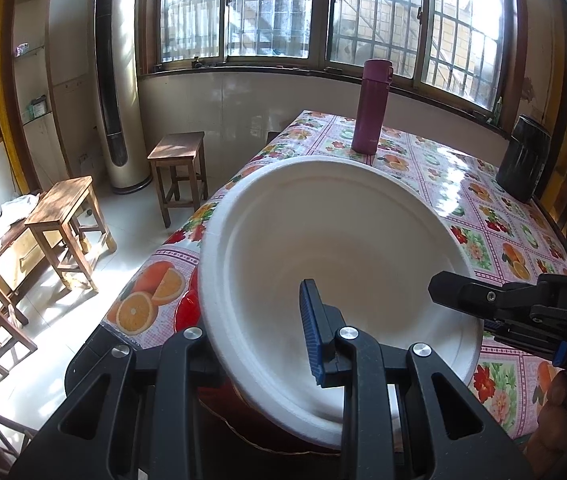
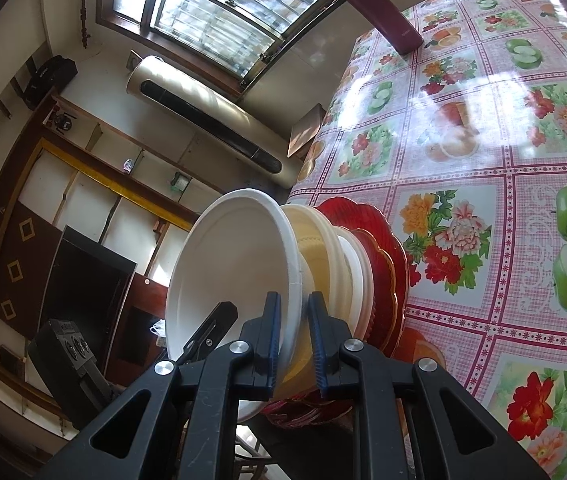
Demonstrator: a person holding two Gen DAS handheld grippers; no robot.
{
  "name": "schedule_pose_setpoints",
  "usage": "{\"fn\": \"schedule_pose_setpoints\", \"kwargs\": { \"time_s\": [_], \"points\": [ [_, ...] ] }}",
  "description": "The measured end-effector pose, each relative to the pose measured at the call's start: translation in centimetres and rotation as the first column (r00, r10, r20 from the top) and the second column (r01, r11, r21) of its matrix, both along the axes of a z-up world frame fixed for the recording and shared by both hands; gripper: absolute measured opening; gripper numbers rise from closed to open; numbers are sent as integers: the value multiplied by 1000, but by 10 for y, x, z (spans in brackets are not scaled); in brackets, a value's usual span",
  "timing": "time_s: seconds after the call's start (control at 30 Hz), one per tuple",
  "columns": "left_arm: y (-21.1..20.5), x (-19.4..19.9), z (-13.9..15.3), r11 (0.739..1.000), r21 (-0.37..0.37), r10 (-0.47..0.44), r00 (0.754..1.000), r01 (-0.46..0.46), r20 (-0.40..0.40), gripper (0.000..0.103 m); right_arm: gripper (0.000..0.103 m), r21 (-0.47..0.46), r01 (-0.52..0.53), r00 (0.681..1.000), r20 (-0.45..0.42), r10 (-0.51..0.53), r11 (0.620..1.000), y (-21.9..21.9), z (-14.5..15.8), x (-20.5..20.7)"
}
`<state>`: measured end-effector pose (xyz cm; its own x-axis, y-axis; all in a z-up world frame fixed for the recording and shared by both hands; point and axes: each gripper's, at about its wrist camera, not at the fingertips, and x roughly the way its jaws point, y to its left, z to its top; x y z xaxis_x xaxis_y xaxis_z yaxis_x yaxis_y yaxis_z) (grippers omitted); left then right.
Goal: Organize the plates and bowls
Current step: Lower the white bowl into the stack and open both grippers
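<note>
The left gripper (image 1: pixel 267 336) was clenched on the near rim of the white plate (image 1: pixel 335 240), one blue pad inside the dish, its partner hidden under the rim. The right gripper (image 2: pixel 293 340) pinched the same plate (image 2: pixel 235 264) at its right edge, both pads pressing the rim between them. Held by both, the plate sat tilted above a stack at the table's near left corner: a cream bowl (image 2: pixel 315 248), a white dish below it, and red scalloped plates (image 2: pixel 383 264) at the bottom on the flowered tablecloth (image 2: pixel 483 160). So the stack lay directly beneath the plate, and setting it down looked to call for levelling and lowering straight down. Farther off stood a purple flask (image 1: pixel 371 108) and a dark container (image 1: pixel 523 160).
</note>
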<state>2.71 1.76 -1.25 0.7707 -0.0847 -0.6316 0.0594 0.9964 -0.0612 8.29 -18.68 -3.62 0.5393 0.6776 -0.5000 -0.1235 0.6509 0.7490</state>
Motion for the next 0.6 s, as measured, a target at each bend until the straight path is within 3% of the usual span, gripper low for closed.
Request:
{"fn": "schedule_pose_setpoints", "kwargs": {
  "time_s": [0.6],
  "points": [
    [-4, 1, -5, 1000, 18, -10, 1000, 11, -9, 27, 17, 8, 15, 1000, -2, -15, 1000, -4, 0, -2]
  ]
}}
